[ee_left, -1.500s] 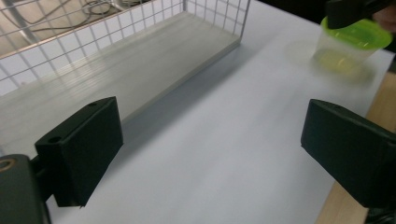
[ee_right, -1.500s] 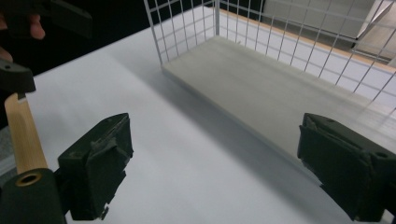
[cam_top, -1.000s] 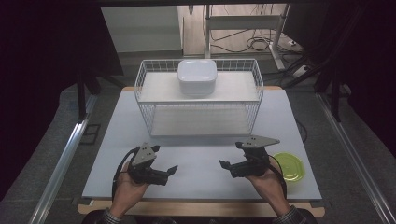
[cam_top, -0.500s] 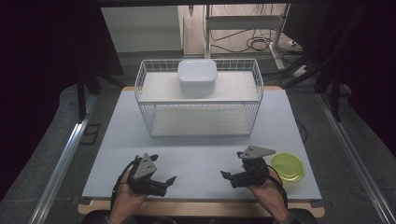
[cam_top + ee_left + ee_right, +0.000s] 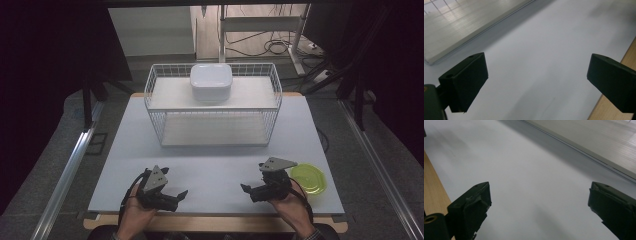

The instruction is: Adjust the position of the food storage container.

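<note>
Left tool [image 5: 176, 196]: jaws spread wide, holding nothing; it sits low over the near edge of the table, toward the near-left corner, jaws aimed inward.
Right tool [image 5: 248, 190]: jaws likewise parted and empty; it sits near the table's near edge, toward the near-right corner, jaws aimed at the left tool.
Change since a second ago: both tools have drawn back toward the near edge and dropped lower; the gap between them and the rack has grown.
Meaning for the work: judged as a rest or start posture; no grasp is in progress and nothing has been picked up.
Nearest thing: yellow-green round translucent plastic lid [image 5: 308, 179], flat on the table at the near-right corner, just beside the right tool but apart from its jaws.
White flat table [image 5: 215, 165]: bare between the two tools.
White wire two-level rack [image 5: 155, 107]: stands at the middle of the far edge, well apart from both tools.
White rounded square plastic container [image 5: 210, 82]: rests on the rack's upper level, centred.
High view: gives the layout of the lid, rack and container relative to both hands.
Left gripper view: shows the open gap between the black jaws, bare table surface beyond, the rack's pale lower shelf [image 5: 461, 22] at upper left, and the wooden table edge [image 5: 614, 105].
Right gripper view: confirms empty, parted jaws over bare table, with the rack shelf at upper right.
</note>
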A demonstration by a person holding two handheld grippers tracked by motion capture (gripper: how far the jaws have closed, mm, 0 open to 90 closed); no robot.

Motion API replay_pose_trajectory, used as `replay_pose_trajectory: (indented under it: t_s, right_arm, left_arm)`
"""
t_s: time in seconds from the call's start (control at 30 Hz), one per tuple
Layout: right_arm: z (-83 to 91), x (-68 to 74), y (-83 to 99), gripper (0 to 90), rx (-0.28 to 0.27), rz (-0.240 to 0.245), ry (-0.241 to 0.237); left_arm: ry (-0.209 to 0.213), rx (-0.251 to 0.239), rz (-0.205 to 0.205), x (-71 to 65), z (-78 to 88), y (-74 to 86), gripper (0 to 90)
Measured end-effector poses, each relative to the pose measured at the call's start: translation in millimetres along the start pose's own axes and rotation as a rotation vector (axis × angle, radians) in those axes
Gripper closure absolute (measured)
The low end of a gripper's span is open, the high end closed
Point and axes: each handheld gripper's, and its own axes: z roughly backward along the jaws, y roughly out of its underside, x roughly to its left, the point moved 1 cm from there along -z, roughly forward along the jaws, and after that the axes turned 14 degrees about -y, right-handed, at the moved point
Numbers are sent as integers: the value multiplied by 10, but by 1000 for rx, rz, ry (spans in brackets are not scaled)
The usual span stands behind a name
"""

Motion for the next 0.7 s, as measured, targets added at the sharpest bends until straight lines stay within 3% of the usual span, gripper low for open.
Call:
replay_pose_trajectory:
  t_s: [0.07,0.13,0.2,0.37,0.57,0.7]
  right_arm:
    - [50,-11,-5,42,16,-4,-19]
    - [102,-3,-3,74,41,-1,8]
    - [171,-7,6,198,50,-5,50]
    - [381,-91,40,568,13,-45,89]
    - [596,-227,161,882,24,-90,147]
    - [789,-296,202,898,-3,-120,206]
  left_arm:
    - [-2,-1,-3,-6,1,-3,29]
    - [-1,-1,-3,-6,0,-5,29]
    - [-2,1,-2,-7,-4,-4,29]
    - [-3,3,-8,-12,-6,-4,29]
    - [7,12,-18,-27,-15,-3,29]
    - [16,9,-13,-28,-11,-8,29]
